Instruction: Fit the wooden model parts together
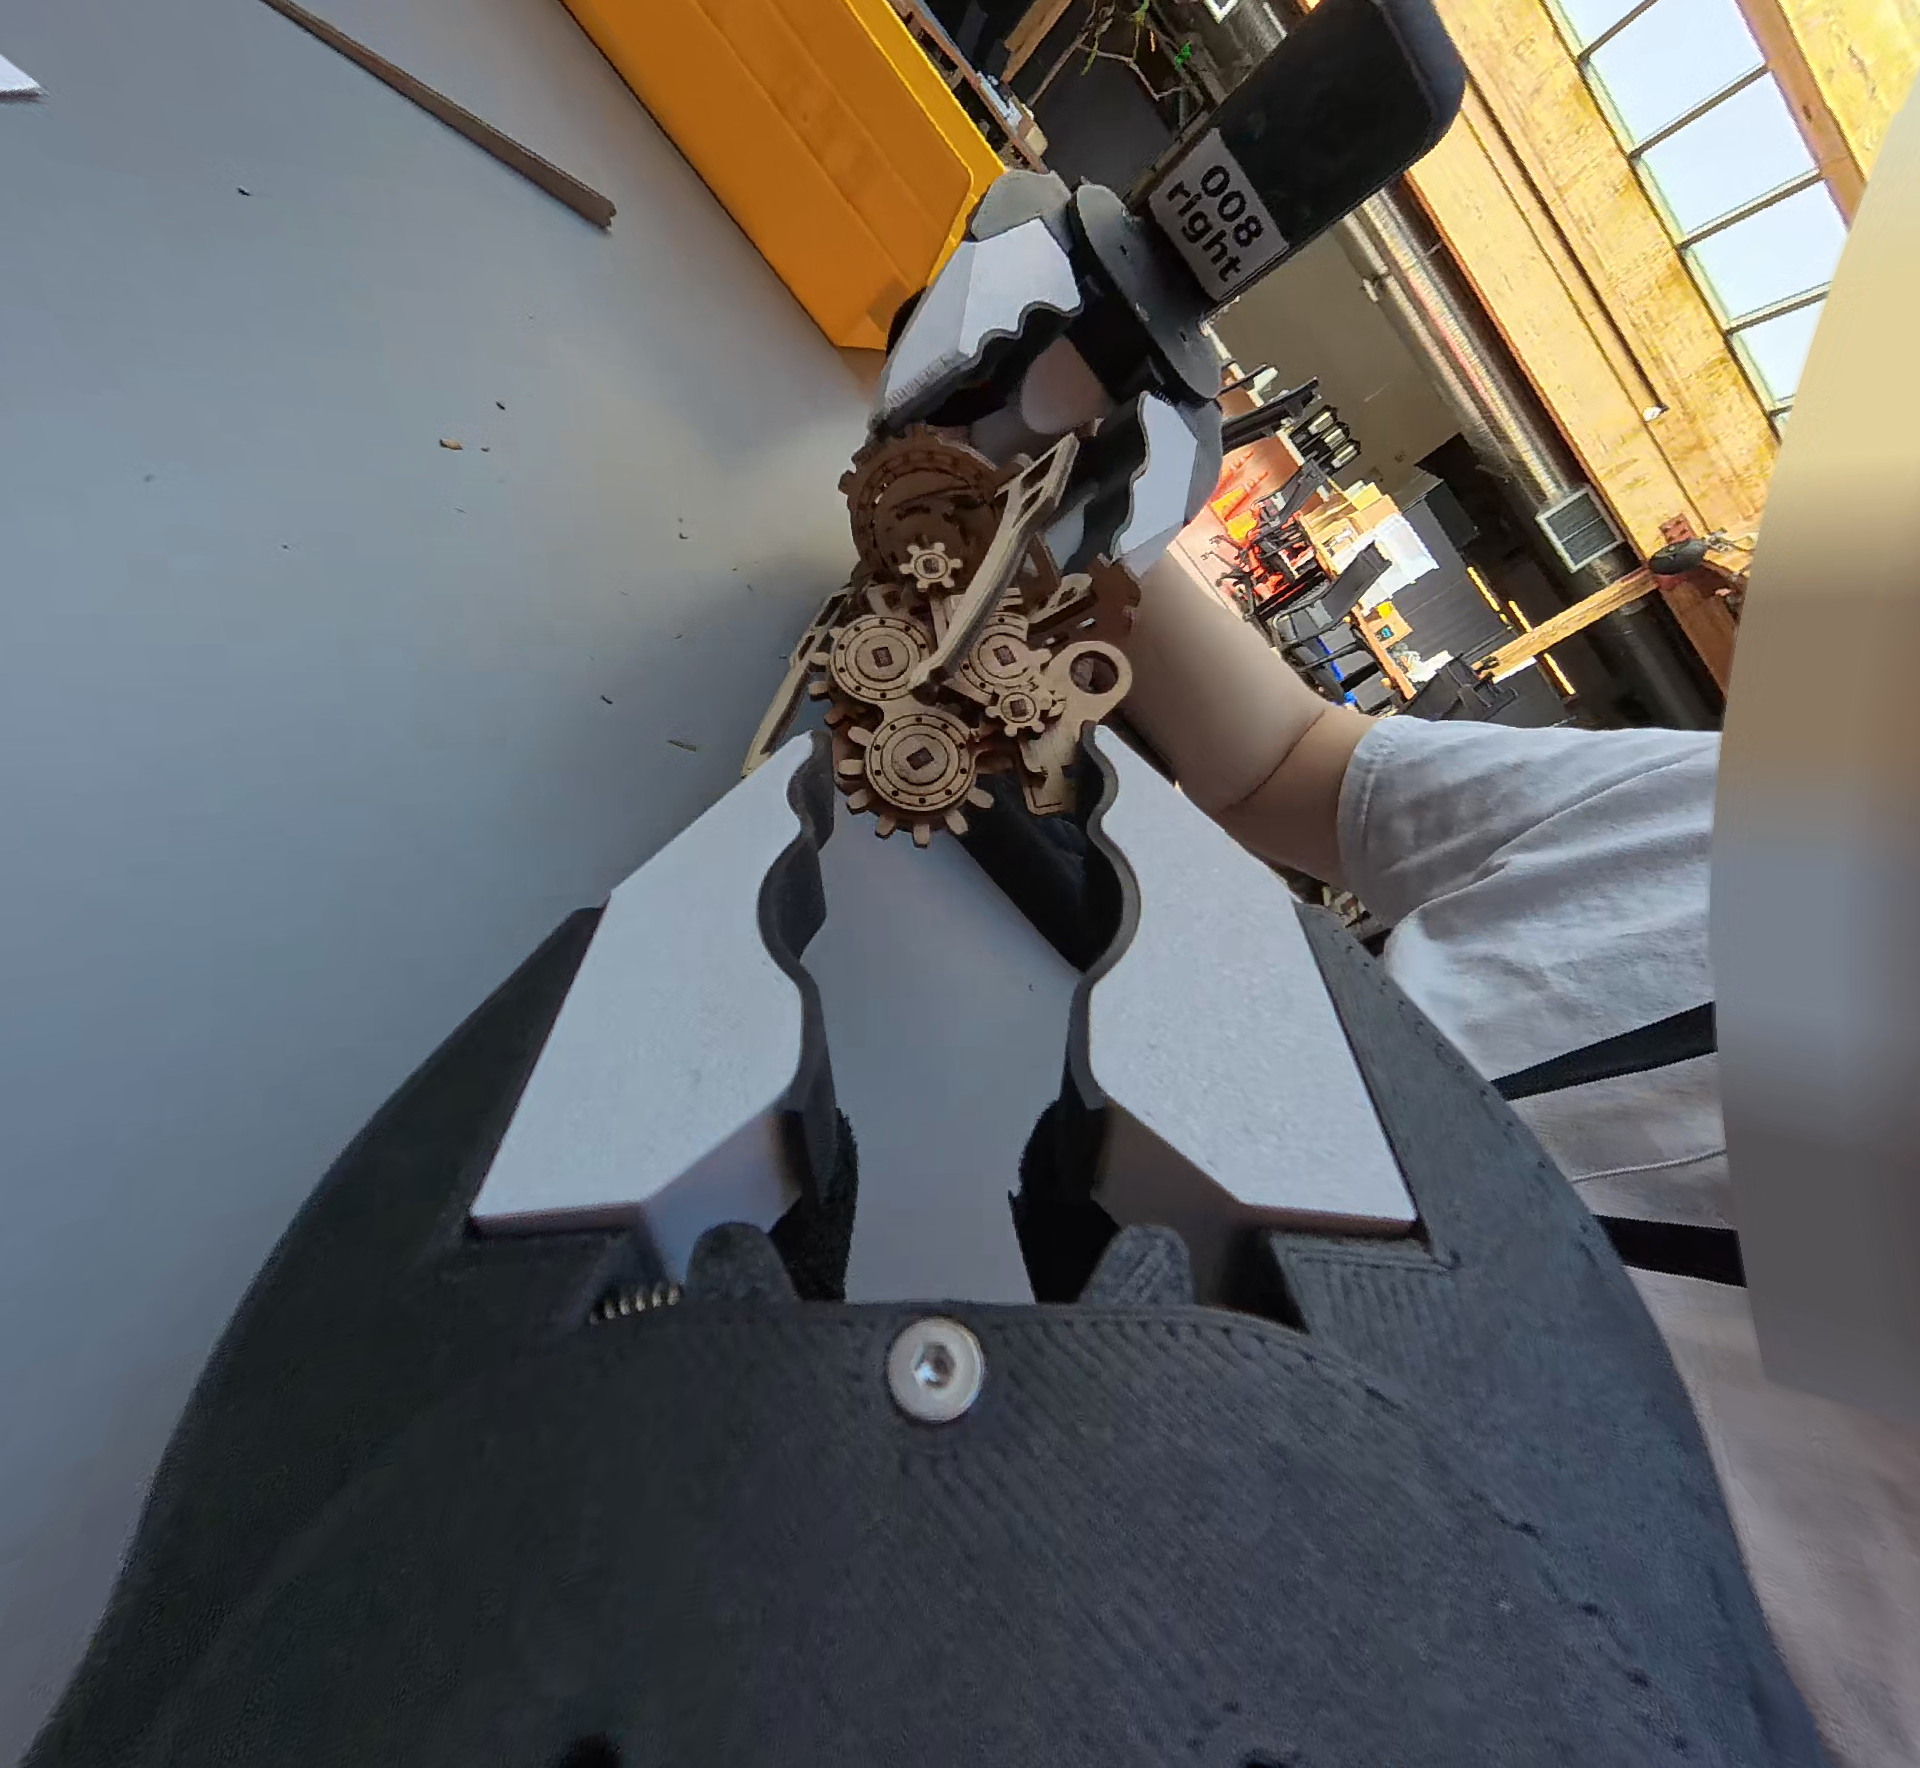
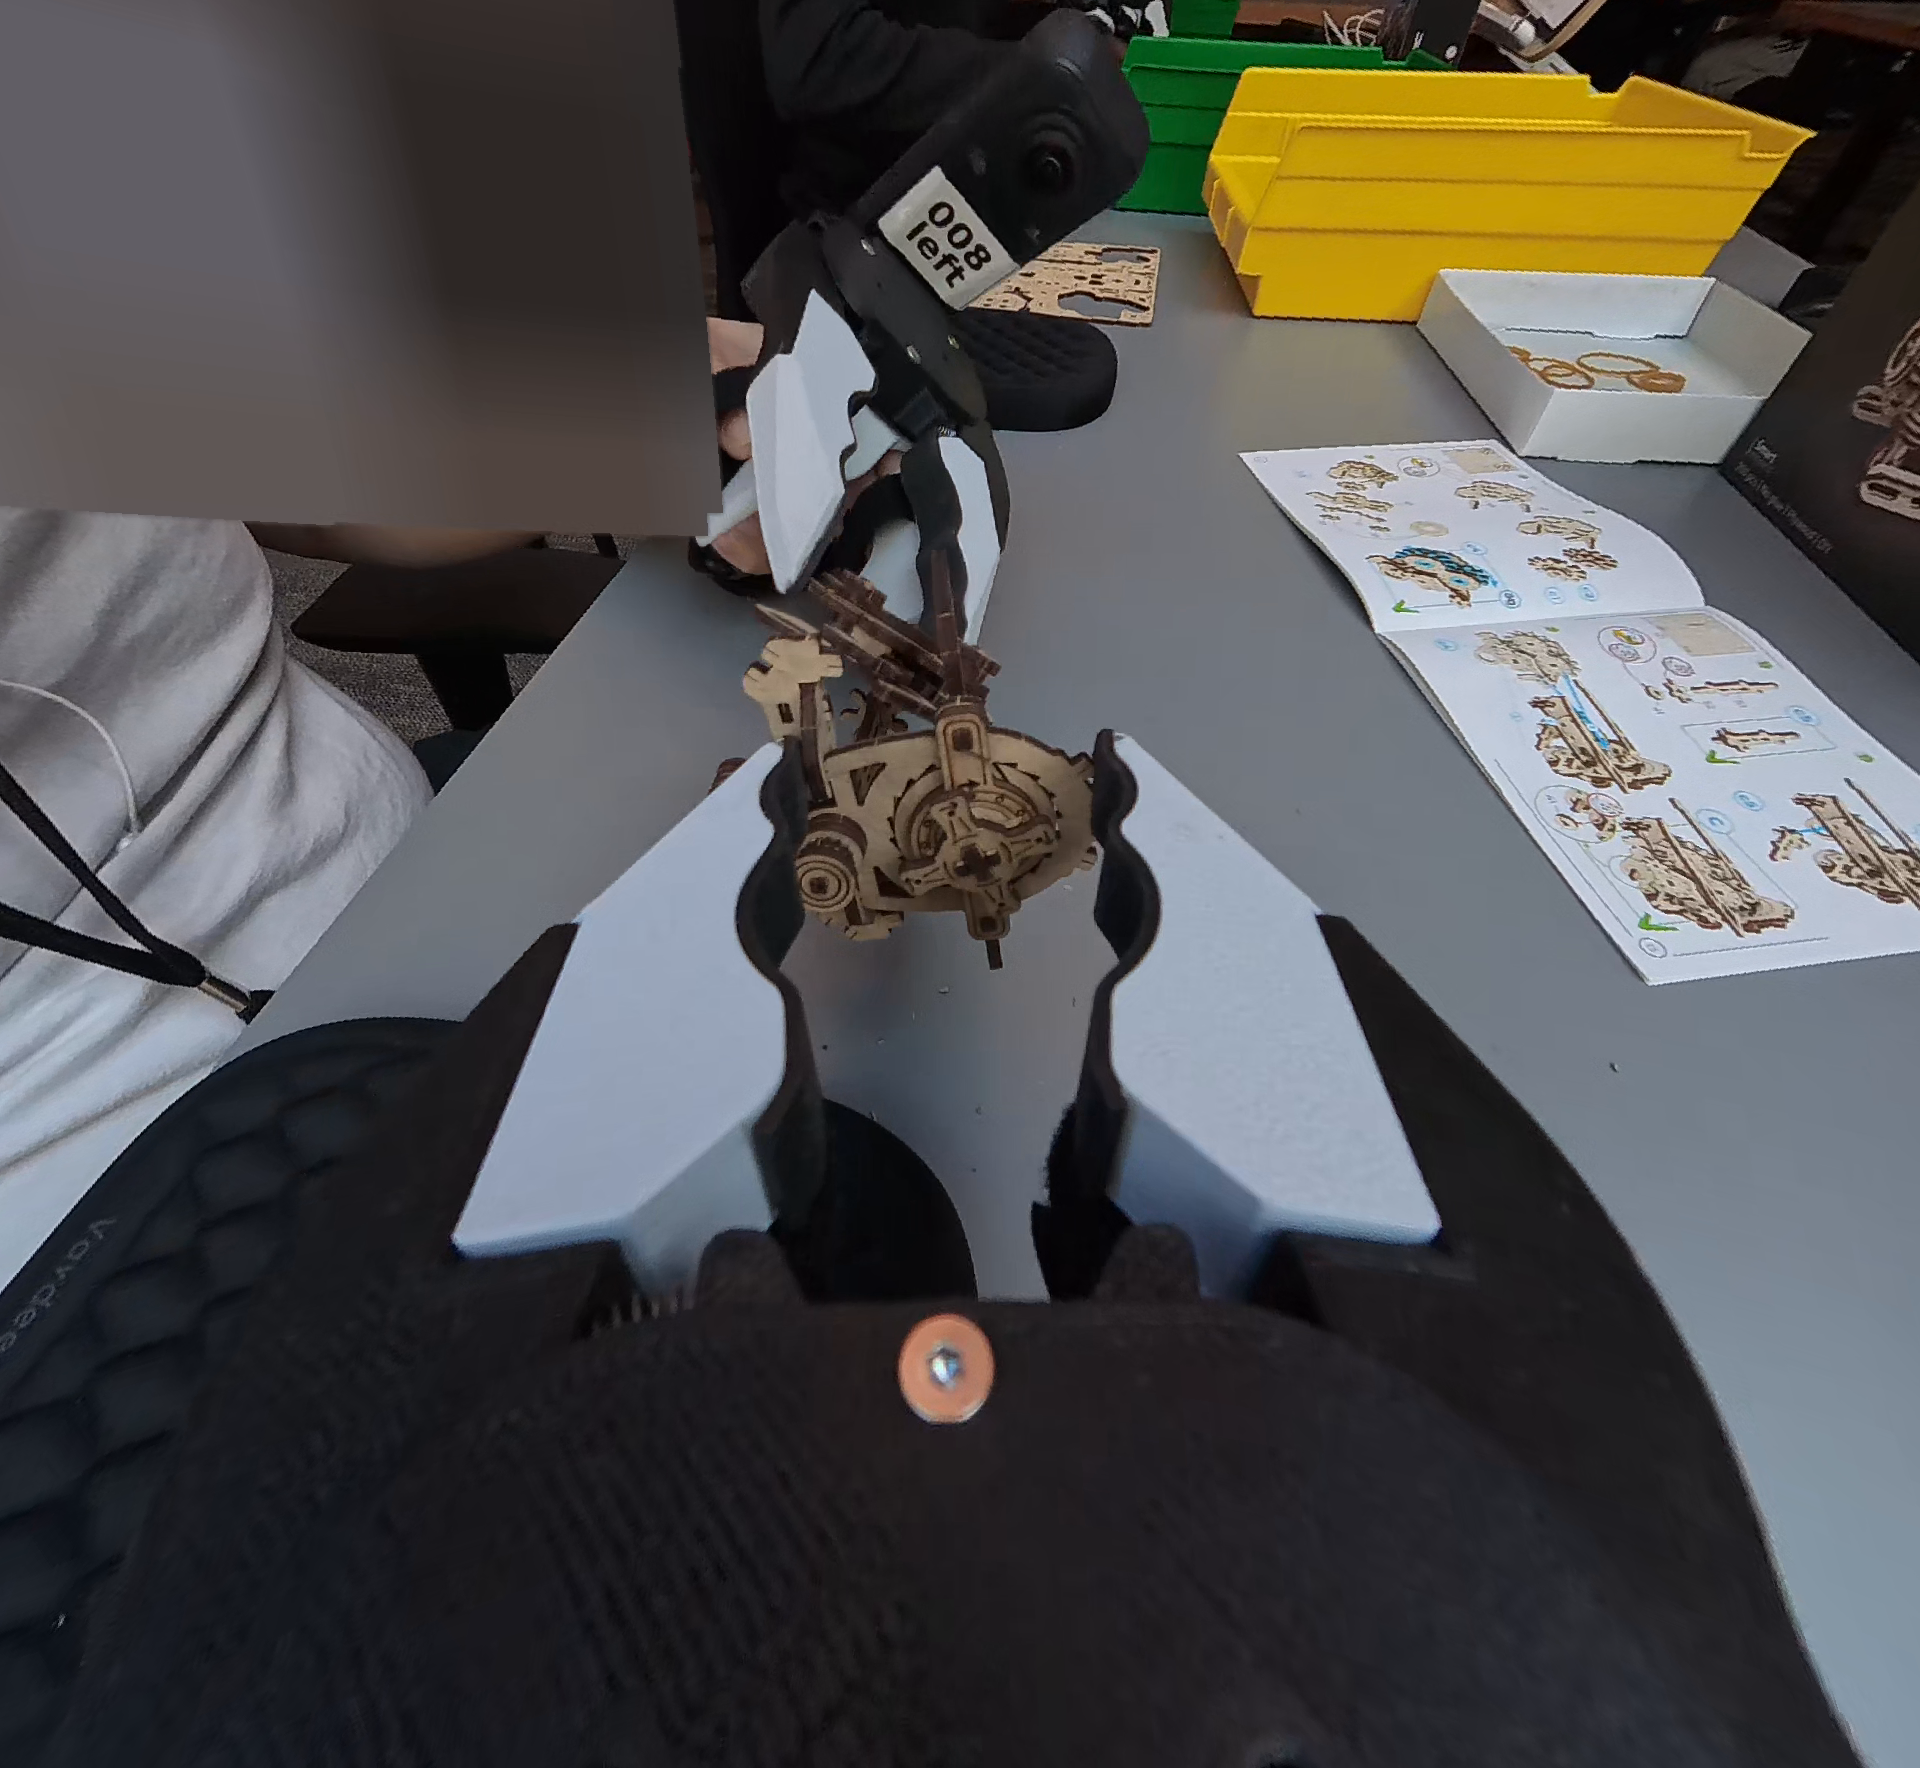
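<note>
A wooden model of gears and a large wheel (image 1: 935,658) is held in the air above the grey table (image 1: 260,575) between both grippers. My left gripper (image 1: 956,762) is shut on its gear end, with a toothed gear (image 1: 920,762) between the fingertips. My right gripper (image 1: 1013,487) comes in from above in that view and grips the wheel end. In the right wrist view my right gripper (image 2: 940,762) is shut on the wheel part (image 2: 935,845), and the left gripper (image 2: 873,596) holds the far end of the model.
A thin wooden stick (image 1: 426,97) lies on the table beside a yellow bin (image 1: 748,56). The right wrist view shows yellow bins (image 2: 1455,180), green bins (image 2: 1184,87), a white tray (image 2: 1621,430) of rings, an open instruction booklet (image 2: 1558,679), a wooden parts sheet (image 2: 1081,284) and a person's sleeve (image 2: 156,731). Tip to tip, the grippers are about 5 centimetres apart.
</note>
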`<action>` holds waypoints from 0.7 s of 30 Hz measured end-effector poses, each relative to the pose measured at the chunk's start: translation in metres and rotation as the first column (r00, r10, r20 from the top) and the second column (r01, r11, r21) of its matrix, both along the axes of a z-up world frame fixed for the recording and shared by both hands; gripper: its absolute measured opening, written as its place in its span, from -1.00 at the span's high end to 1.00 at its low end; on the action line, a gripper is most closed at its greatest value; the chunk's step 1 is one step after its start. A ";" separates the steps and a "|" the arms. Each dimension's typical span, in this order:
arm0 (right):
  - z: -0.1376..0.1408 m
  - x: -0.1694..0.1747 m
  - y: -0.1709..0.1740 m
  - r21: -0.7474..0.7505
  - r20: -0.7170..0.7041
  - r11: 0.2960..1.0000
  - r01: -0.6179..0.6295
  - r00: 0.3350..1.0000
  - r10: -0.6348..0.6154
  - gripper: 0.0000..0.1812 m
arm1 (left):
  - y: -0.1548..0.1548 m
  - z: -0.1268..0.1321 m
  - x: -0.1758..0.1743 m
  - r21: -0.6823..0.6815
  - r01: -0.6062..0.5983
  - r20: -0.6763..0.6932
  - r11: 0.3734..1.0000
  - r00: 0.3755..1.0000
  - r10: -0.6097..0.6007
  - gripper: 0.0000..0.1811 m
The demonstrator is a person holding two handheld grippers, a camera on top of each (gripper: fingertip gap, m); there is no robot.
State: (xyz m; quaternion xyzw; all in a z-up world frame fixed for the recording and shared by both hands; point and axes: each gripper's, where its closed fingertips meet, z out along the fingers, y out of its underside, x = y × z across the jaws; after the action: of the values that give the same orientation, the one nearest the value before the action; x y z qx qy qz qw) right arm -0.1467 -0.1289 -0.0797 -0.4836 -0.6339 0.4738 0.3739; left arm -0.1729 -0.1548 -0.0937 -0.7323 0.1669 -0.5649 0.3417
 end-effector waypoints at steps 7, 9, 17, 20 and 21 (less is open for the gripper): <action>-0.001 0.002 0.002 -0.029 0.007 1.000 0.004 1.000 -0.004 0.40 | 0.003 -0.006 0.002 0.090 -0.001 -0.129 0.996 0.992 0.013 0.50; -0.001 0.002 0.002 -0.041 0.010 0.999 0.005 1.000 -0.005 0.40 | 0.003 -0.007 0.001 0.114 0.003 -0.160 0.993 0.987 0.016 0.50; 0.003 0.003 0.000 -0.078 -0.014 0.997 -0.021 1.000 0.020 0.40 | 0.002 0.001 0.009 0.247 0.058 -0.215 0.967 0.977 -0.004 0.50; 0.005 0.004 -0.001 -0.091 -0.032 0.995 -0.037 0.999 0.035 0.40 | 0.002 0.002 0.010 0.311 0.082 -0.250 0.947 0.968 -0.002 0.50; 0.006 0.004 -0.002 -0.098 -0.035 0.994 -0.045 0.999 0.042 0.40 | 0.002 0.002 0.011 0.331 0.092 -0.265 0.939 0.964 -0.001 0.50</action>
State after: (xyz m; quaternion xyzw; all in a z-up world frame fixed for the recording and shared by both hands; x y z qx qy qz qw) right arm -0.1424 -0.1312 -0.0738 -0.4796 -0.6138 0.5206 0.3496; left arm -0.1624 -0.1532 -0.0919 -0.7261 0.3229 -0.4341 0.4244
